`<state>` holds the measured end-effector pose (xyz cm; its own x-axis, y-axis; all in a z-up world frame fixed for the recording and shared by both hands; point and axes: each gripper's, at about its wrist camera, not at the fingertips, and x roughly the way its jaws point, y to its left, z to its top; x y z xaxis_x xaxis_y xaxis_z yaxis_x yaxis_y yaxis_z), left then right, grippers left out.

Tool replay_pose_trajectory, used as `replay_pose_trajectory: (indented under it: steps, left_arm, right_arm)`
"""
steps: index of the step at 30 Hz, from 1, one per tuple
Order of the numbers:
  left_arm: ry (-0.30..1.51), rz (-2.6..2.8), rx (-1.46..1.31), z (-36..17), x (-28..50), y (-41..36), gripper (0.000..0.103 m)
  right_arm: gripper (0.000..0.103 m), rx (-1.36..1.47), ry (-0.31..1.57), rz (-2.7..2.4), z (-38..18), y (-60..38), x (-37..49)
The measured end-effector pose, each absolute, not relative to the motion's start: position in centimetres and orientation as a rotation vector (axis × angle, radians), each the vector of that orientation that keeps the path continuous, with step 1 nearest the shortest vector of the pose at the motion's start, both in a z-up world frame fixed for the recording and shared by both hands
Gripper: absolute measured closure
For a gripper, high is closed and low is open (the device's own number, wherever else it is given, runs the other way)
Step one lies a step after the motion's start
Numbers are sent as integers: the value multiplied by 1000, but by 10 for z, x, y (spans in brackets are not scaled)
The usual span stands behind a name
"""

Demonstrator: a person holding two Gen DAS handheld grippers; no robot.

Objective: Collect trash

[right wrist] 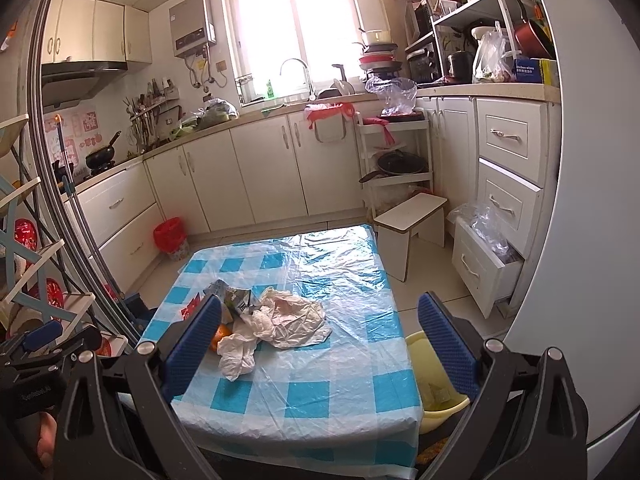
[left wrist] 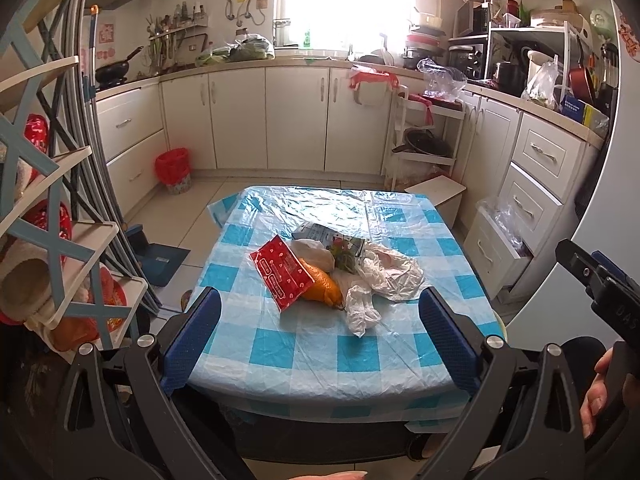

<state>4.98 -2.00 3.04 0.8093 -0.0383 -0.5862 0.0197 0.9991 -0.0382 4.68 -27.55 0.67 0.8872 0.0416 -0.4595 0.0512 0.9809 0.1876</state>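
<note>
A pile of trash lies mid-table on the blue-checked cloth [left wrist: 360, 352]: a red wrapper [left wrist: 282, 270], an orange peel [left wrist: 322, 286], a crumpled white plastic bag [left wrist: 390, 270], a white tissue [left wrist: 360, 312] and a printed carton [left wrist: 328, 238]. My left gripper [left wrist: 320, 336] is open and empty, above the table's near edge, short of the pile. My right gripper [right wrist: 320, 340] is open and empty, its left finger in front of the carton [right wrist: 236, 300] and peel [right wrist: 222, 336]; the bag [right wrist: 292, 316] and tissue [right wrist: 236, 356] lie between its fingers.
A yellow bin [right wrist: 436, 384] stands on the floor at the table's right side. A red-lined bin [left wrist: 174, 170] stands by the far cabinets. A white stool [right wrist: 412, 220] and an open drawer [right wrist: 484, 264] are right of the table. A shelf rack [left wrist: 52, 208] stands left.
</note>
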Motion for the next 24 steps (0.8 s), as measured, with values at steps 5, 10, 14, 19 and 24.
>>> replay_pose_trajectory:
  steps: [5,10,14,19,24]
  left_arm:
    - [620,-28,-32,32,48,-20,8]
    - [611,-23,-37,34,46,-18,8]
    - [615,-15,-45,34,46,-16,8]
    - [619,-14,-47,32,46,-14,8]
    - [616,-16,-47,33,46,-14,8]
  right_arm:
    - [9,203,471,-7,12,-276,43]
    - [9,209,462,-5,16,-277,40]
    - [9,214,455,-3,18,-277,38]
    - [9,215,454,-2,18,-276,37]
    - [9,213,451,-2,19,-276,37]
